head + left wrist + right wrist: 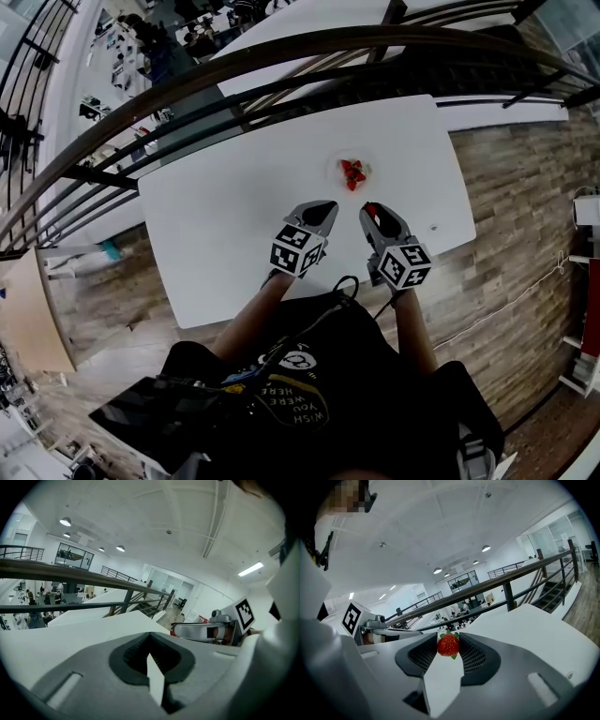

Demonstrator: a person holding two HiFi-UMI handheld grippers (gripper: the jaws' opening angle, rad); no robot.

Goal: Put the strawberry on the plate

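Observation:
A red strawberry (pixel 448 645) with green leaves is pinched between the dark pads of my right gripper (pixel 449 641), which is shut on it. In the head view that gripper (pixel 371 210) hovers over the white table (pixel 234 216), just near and right of a small plate (pixel 339 165). Red strawberries (pixel 352 174) lie on the plate. My left gripper (pixel 324 208) hangs beside the right one, near and left of the plate. Its jaws meet at the tips with nothing between them (pixel 150 641). The right gripper (pixel 211 631) shows at the right of the left gripper view.
A dark metal railing (pixel 281 66) runs along the table's far side. Wooden floor (pixel 525 187) lies to the right and left of the table. A tiny object (pixel 433 227) sits near the table's right edge. A black cable (pixel 342 286) trails by the near edge.

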